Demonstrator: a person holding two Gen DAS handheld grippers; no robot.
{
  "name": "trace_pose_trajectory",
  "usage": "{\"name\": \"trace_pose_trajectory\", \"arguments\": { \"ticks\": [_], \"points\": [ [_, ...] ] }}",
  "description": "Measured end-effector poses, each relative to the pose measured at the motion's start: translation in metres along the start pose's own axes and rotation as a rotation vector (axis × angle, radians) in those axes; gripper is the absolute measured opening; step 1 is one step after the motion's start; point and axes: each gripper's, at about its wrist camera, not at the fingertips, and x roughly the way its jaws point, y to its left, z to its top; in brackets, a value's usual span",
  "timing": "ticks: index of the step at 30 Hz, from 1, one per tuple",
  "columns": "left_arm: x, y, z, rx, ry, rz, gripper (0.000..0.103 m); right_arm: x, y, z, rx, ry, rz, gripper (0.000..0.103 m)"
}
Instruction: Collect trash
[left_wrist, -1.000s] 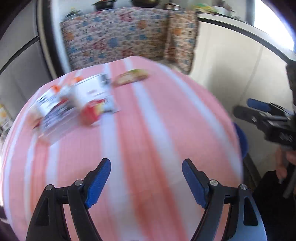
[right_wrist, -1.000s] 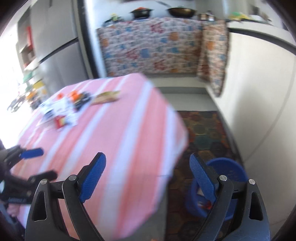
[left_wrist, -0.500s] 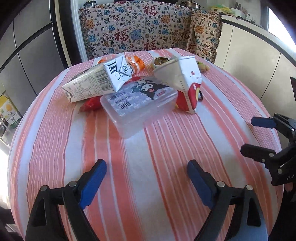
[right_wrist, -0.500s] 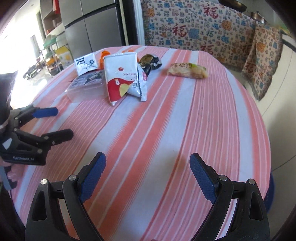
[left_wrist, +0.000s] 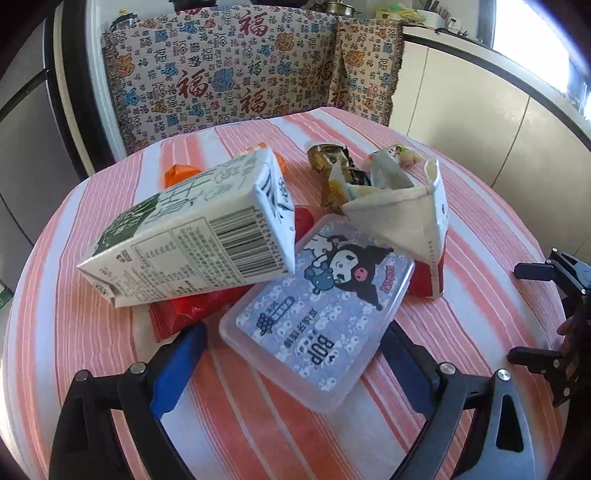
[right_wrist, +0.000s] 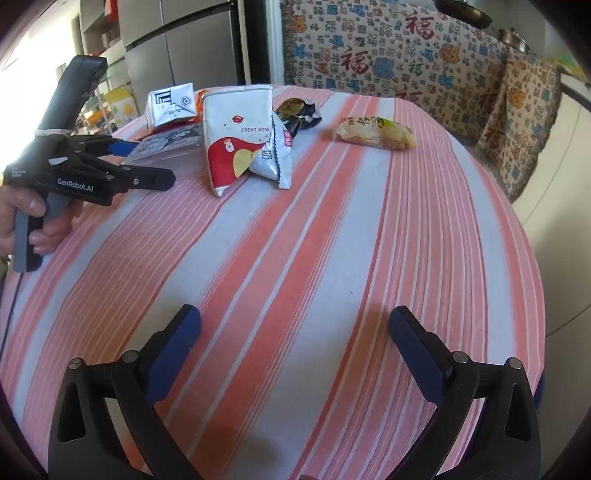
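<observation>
left tool: wide open | straddles plastic box corner | milk carton leaning on box

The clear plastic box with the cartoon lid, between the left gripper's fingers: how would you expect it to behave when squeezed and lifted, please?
The plastic box looks thin-walled, so it may flex. Its glossy sides could slip. The milk carton leans over its far corner and may tumble when the box lifts.

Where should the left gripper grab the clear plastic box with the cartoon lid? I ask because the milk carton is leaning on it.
Take the clear plastic box by its free near end, across the short width, from the camera's side. That end already sits between the open left gripper fingers, while the milk carton and the torn pouch crowd its far end.
</observation>
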Motion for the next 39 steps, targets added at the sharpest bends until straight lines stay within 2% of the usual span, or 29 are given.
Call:
{"name": "trace_pose_trajectory", "arguments": {
  "ticks": [3,5,6,8,11,18,21,24,28,32,36,39],
  "points": [
    [-0.002,-0.007,0.005,0.062,-0.005,-0.079,0.096,0.000,0.000,0.000,0.000,0.000,0.000,0.102],
    [-0.006,-0.014,0.004,0.087,-0.023,-0.105,0.095,0.000,0.000,0.000,0.000,0.000,0.000,0.102],
    [-0.008,-0.016,0.004,0.091,-0.027,-0.107,0.091,0.000,0.000,0.000,0.000,0.000,0.001,0.102],
    [-0.008,-0.019,0.003,0.083,-0.024,-0.095,0.080,0.000,0.000,0.000,0.000,0.000,0.000,0.102],
    [-0.016,-0.022,-0.004,0.037,-0.029,-0.071,0.080,0.000,0.000,0.000,0.000,0.000,0.001,0.102],
    [-0.050,-0.062,-0.046,-0.121,0.000,0.075,0.081,0.001,-0.001,0.000,0.003,-0.001,0.003,0.102],
    [-0.061,-0.078,-0.062,-0.140,0.007,0.068,0.081,0.001,-0.001,0.000,0.003,-0.001,0.003,0.102],
    [-0.062,-0.091,-0.065,-0.101,0.020,0.030,0.081,0.003,-0.002,0.002,0.006,-0.002,0.004,0.102],
    [-0.052,-0.103,-0.060,-0.001,0.039,0.060,0.082,0.003,-0.003,0.001,0.016,-0.005,0.003,0.102],
    [-0.047,-0.111,-0.057,0.030,0.009,0.059,0.082,0.002,-0.007,0.001,0.038,-0.013,0.012,0.102],
    [-0.052,-0.106,-0.061,-0.052,-0.022,0.073,0.079,-0.002,-0.013,0.000,0.076,-0.029,0.014,0.101],
    [-0.066,-0.085,-0.067,-0.198,-0.039,0.170,0.079,0.000,-0.014,0.005,0.093,-0.023,0.007,0.101]
  ]
}}
